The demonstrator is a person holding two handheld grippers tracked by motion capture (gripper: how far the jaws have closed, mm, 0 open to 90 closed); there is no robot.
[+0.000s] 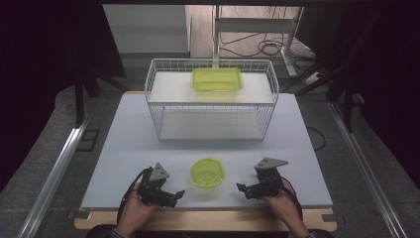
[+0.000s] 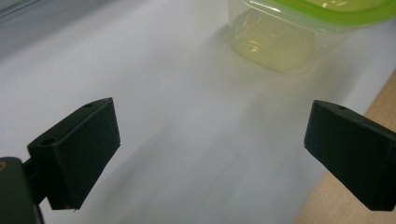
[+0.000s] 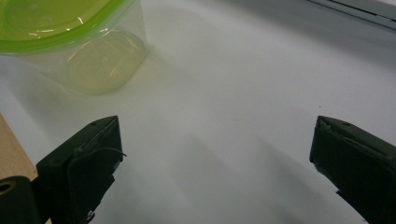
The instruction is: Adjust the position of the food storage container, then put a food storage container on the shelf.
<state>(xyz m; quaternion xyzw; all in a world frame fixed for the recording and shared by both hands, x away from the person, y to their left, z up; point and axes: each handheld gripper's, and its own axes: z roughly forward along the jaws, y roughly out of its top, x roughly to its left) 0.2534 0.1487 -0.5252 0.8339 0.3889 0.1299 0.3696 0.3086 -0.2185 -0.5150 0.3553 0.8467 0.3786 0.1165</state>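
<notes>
A small round clear container with a green lid [image 1: 207,172] stands on the white table near its front edge. My left gripper [image 1: 174,196] lies to its left, jaws pointing toward it and apart from it. In the left gripper view the left gripper [image 2: 210,144] is open with bare table between its jaws, and the container [image 2: 280,42] sits ahead at the upper right. My right gripper [image 1: 243,190] rests to the container's right, also apart from it. The right gripper [image 3: 215,158] is open and holds nothing, with the container [image 3: 93,56] ahead at the upper left.
A white wire rack [image 1: 210,106] stands at the back of the table [image 1: 124,158], with a rectangular green-lidded container [image 1: 217,79] on its upper shelf. The table's wooden front edge [image 1: 208,220] runs just below both hands.
</notes>
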